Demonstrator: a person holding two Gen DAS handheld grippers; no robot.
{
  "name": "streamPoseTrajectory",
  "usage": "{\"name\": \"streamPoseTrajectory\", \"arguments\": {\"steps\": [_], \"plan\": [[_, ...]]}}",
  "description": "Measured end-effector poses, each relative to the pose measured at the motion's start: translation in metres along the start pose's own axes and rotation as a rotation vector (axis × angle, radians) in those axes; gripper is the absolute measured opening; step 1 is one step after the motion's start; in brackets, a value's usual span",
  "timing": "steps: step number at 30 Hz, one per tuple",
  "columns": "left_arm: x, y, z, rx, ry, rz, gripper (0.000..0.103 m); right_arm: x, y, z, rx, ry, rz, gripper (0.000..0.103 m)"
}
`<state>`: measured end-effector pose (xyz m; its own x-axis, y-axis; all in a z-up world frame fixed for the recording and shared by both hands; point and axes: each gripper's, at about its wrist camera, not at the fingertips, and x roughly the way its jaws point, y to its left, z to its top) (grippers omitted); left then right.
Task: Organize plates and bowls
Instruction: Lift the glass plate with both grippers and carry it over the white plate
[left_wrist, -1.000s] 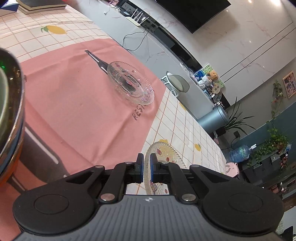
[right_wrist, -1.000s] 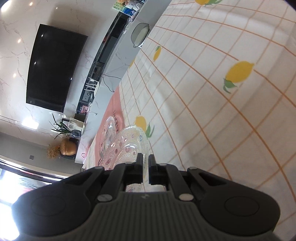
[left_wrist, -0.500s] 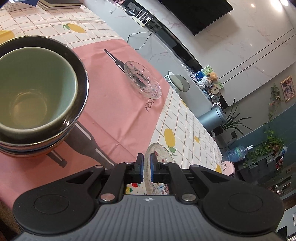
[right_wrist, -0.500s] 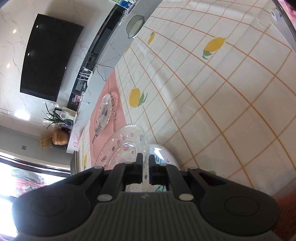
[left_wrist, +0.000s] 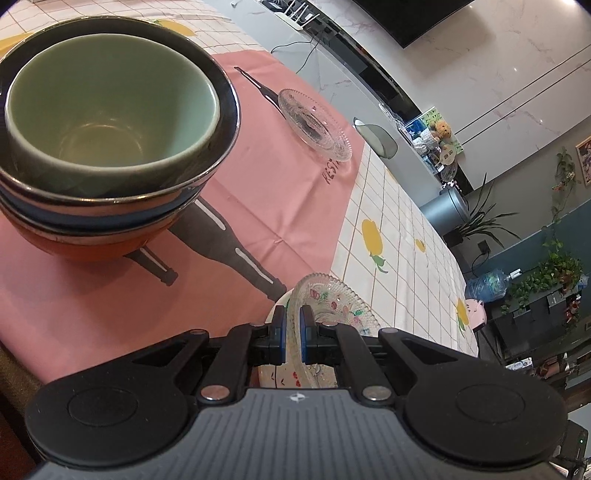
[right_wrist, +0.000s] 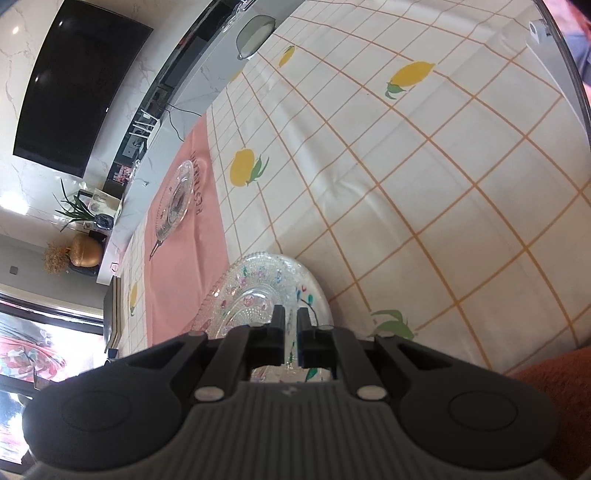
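Left hand-held gripper (left_wrist: 291, 334) and right hand-held gripper (right_wrist: 290, 334) each clamp a glass plate (left_wrist: 332, 306) rim near the surface's front edge; lower level, release gently onto the far glass plate (left_wrist: 314, 125).

I see the table (left_wrist: 402, 221) under a white checked lemon-print cloth, a pink mat (left_wrist: 258, 192) spread over its left part. On the mat sit stacked bowls (left_wrist: 110, 147) upper left and a glass plate (left_wrist: 314, 125) top centre.
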<state>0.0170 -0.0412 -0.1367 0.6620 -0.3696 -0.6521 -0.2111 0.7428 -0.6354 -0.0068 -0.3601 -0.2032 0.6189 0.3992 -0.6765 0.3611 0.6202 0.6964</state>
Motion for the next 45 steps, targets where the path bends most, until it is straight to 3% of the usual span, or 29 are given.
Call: {"name": "streamPoseTrajectory", "arguments": {"steps": [13, 27, 37, 45], "plan": [[-0.001, -0.004, -0.007, 0.063, 0.024, 0.042, 0.006, 0.002, 0.007, -0.004, -0.049, 0.005, -0.076, 0.005], [0.000, -0.021, -0.010, 0.204, 0.057, 0.154, 0.008, 0.002, 0.017, -0.011, -0.141, -0.017, -0.118, 0.005], [-0.004, -0.028, -0.011, 0.268, 0.033, 0.172, 0.008, 0.002, 0.021, -0.014, -0.174, -0.024, -0.136, 0.007], [-0.009, -0.027, -0.007, 0.258, 0.002, 0.148, 0.009, -0.001, 0.016, -0.012, -0.124, -0.027, -0.115, 0.008]]}}
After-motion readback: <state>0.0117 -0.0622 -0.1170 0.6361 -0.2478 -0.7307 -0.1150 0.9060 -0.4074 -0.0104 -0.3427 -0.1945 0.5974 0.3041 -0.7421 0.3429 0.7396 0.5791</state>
